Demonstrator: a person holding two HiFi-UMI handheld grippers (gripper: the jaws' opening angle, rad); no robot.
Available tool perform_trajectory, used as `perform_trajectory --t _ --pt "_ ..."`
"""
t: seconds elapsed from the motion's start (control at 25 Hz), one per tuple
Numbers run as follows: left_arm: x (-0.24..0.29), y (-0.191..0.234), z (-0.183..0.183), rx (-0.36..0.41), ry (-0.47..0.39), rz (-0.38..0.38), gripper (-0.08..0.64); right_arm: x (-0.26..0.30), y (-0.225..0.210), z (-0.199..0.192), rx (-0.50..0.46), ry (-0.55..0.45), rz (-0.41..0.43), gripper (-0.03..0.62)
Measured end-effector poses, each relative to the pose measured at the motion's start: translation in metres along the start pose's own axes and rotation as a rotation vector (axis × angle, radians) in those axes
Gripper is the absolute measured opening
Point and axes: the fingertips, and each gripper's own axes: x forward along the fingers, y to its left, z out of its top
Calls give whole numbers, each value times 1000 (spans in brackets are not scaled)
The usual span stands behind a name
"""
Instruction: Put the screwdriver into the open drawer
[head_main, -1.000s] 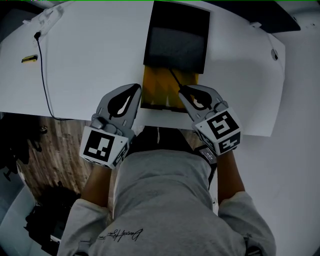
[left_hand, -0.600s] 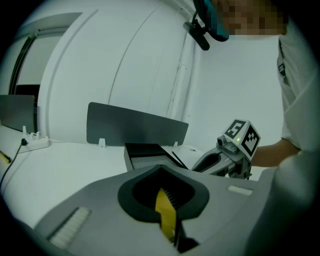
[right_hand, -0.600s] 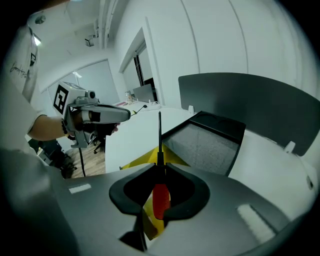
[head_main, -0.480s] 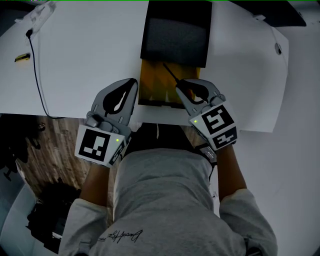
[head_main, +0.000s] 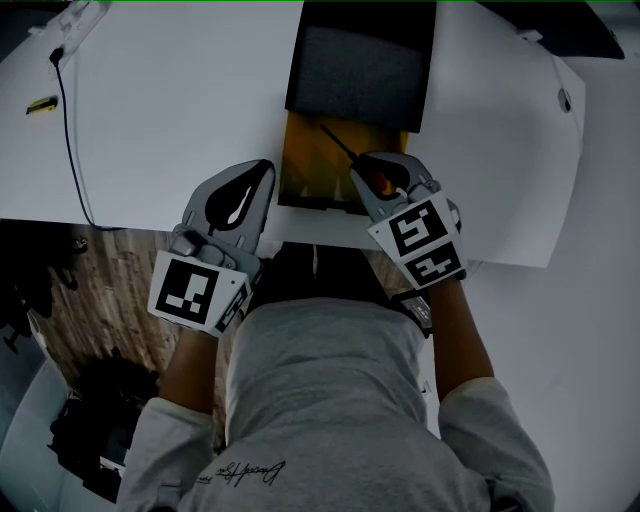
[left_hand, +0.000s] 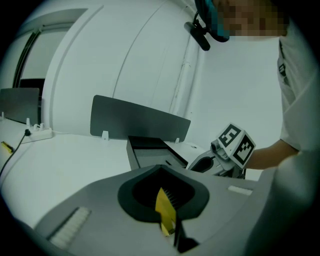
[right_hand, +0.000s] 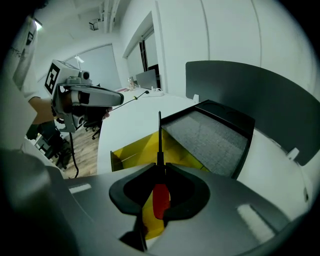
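The screwdriver (head_main: 338, 144) has a red handle and a thin black shaft. My right gripper (head_main: 368, 166) is shut on the handle (right_hand: 160, 199). The shaft (right_hand: 159, 137) points forward and down over the open yellow drawer (head_main: 305, 165) below the black cabinet (head_main: 360, 70). The drawer's yellow inside (right_hand: 134, 150) shows under the tool and holds nothing that I can see. My left gripper (head_main: 268, 166) hovers just left of the drawer above the table's front edge, shut with nothing in it. Through its closed jaws (left_hand: 161, 169) a strip of yellow drawer shows.
A white table (head_main: 180, 100) carries the cabinet. A black cable (head_main: 72, 140) and a small yellow item (head_main: 40, 105) lie at its far left. A grey divider panel (left_hand: 140, 120) stands behind the cabinet. The person's torso is close against the table's front edge, wood floor to the left.
My right gripper has sunk and tipped further down over the drawer, rolling a little, with the screwdriver still in it. The left gripper has dropped slightly.
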Motion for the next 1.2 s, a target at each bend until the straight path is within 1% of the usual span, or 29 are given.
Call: perform_trajectory --t 0.16,0.48,0.88,1.2 --pt "-2 2 -3 4 -1 7 0 9 0 -8 -29 37 -9 80" --pt "0 7 -9 -6 6 10 0 26 -1 -17 -52 108 -2 80" --pt "0 17 -12 -23 8 18 0 39 -5 -21 -67 185 -6 80" --pt "1 26 -15 -35 11 25 0 50 -3 -25 -102 272 -6 80"
